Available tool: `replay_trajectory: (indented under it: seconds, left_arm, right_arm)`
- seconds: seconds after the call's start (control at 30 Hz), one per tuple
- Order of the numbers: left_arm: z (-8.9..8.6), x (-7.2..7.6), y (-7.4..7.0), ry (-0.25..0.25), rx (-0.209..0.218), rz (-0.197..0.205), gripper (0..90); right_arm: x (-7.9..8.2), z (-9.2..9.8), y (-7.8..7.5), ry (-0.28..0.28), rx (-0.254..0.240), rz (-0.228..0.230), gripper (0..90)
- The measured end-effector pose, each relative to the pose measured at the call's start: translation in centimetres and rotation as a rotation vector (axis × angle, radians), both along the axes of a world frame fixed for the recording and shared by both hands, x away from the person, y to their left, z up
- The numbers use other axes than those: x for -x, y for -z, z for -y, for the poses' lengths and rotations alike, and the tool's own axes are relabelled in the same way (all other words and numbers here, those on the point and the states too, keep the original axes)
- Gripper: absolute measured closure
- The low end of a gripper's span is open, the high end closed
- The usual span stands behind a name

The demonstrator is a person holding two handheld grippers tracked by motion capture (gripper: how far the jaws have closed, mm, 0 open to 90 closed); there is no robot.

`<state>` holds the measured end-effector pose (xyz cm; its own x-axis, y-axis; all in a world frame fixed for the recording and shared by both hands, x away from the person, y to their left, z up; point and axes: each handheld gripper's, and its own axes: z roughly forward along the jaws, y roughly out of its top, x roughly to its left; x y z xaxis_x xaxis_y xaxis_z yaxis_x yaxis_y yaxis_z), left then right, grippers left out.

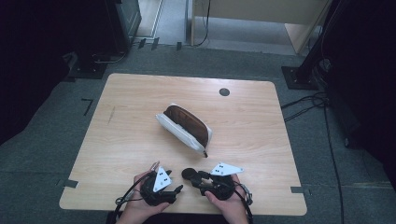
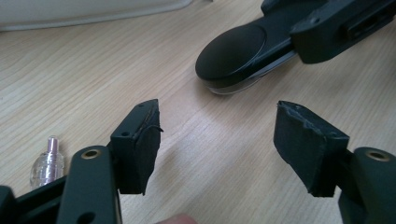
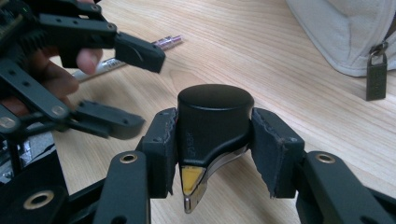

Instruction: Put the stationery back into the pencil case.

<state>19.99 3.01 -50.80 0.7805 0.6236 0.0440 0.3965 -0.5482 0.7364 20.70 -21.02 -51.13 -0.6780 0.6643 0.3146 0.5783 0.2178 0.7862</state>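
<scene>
My right gripper (image 1: 197, 178) (image 3: 215, 128) is shut on a black stapler-like tool (image 3: 212, 109) with a rounded end, a metal underside and a yellow piece; the pads press on both its sides just above the wooden table (image 1: 130, 102). My left gripper (image 1: 175, 189) (image 2: 217, 119) stands open close beside it, pointing at the tool's round end (image 2: 233, 53), with only bare wood between its jaws. In the right gripper view the left gripper (image 3: 144, 91) sits at the left, held by a hand. A white pencil case (image 1: 184, 126) with a brown lining lies mid-table, unzipped.
A pen with a clear pink tip (image 2: 46, 161) (image 3: 140, 51) lies on the table by the left gripper. The case's metal zipper pull (image 3: 376, 70) hangs at its near end. A dark round grommet (image 1: 224, 92) sits near the table's far edge.
</scene>
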Motion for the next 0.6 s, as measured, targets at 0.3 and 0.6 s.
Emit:
replay_trajectory:
  seconds: [0.3, 0.6]
  left_arm:
    - [0.9, 0.0, 0.7, 0.005, -0.037, 0.023, 40.5]
    - [1.1, 0.3, 0.8, 0.035, -0.054, 0.060, 47.9]
  right_arm:
    - [0.2, -0.4, -0.5, -0.019, -0.015, 0.004, 52.9]
    - [0.3, -0.9, -0.8, -0.039, -0.025, -0.001, 52.9]
